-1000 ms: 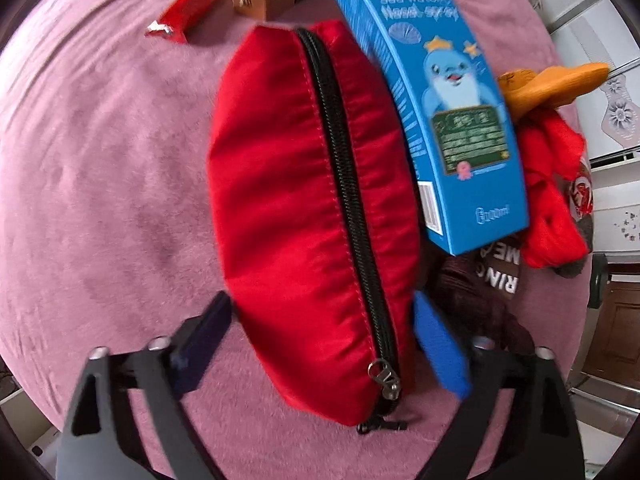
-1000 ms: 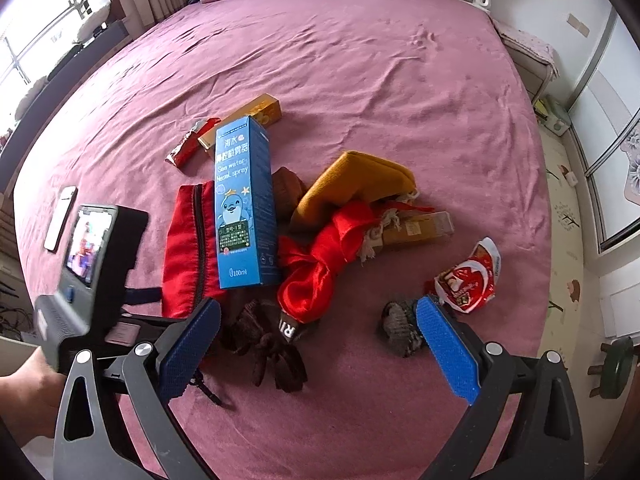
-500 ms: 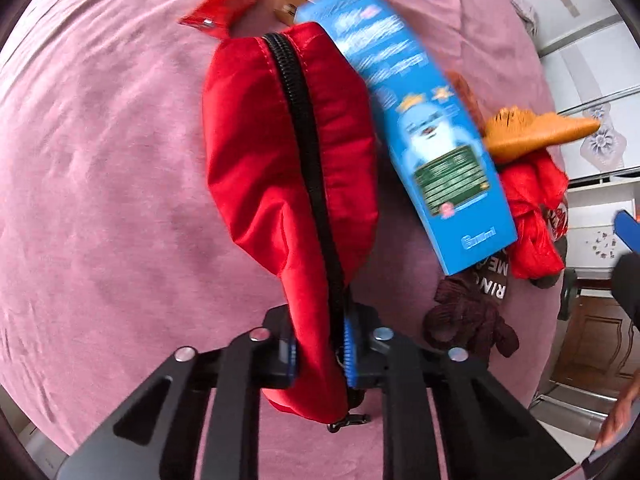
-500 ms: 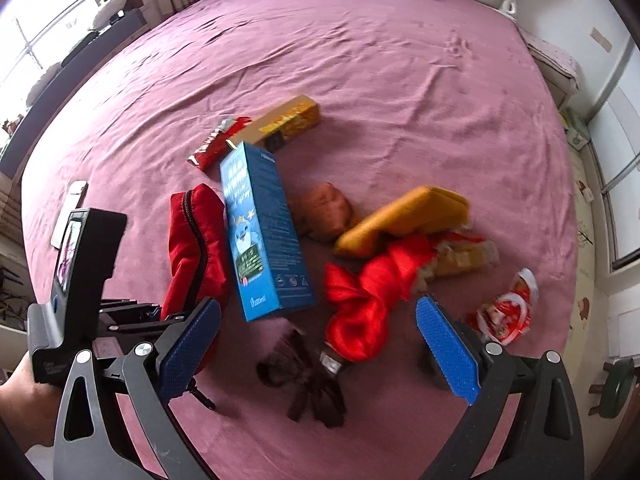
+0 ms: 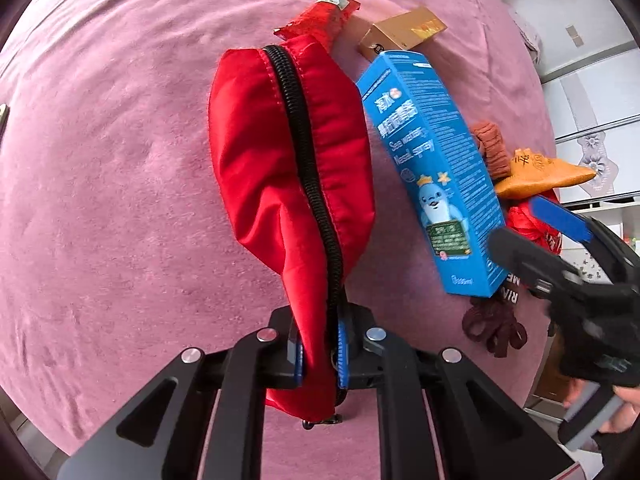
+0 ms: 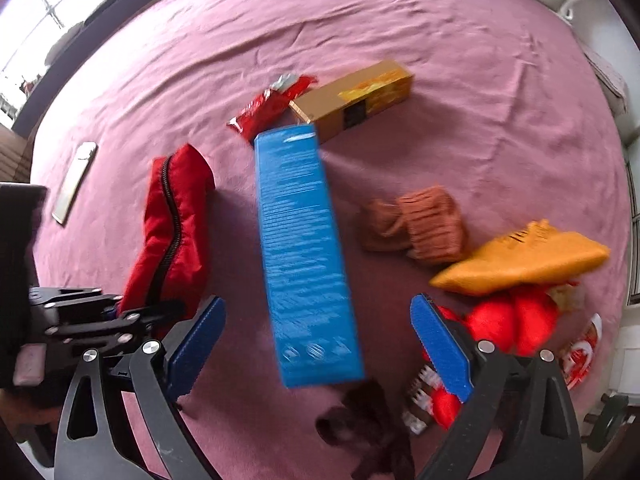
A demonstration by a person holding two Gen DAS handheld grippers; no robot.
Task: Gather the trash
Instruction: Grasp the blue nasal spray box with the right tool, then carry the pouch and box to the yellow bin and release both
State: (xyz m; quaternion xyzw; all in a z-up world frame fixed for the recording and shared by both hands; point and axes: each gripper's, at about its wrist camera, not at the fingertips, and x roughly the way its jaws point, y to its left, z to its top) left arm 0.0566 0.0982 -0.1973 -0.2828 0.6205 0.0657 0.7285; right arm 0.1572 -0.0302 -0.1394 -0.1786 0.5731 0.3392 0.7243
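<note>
- The tall blue cardboard nasal-spray box lies on the pink bedspread, directly between the spread fingers of the right gripper — released, holding nothing.
- Just left of it, the left gripper is clenched on the zipper end of the red fabric pouch.
- Step in hand, likely: picking up the box; next calls for lowering and closing squarely across its narrow sides.
- Gold carton and red wrapper wait beyond.

The red pouch is now being pinched at its zipper end by the left gripper, which was spread around it before. The blue box, tipped off the pouch, is being straddled by the right gripper.
</note>
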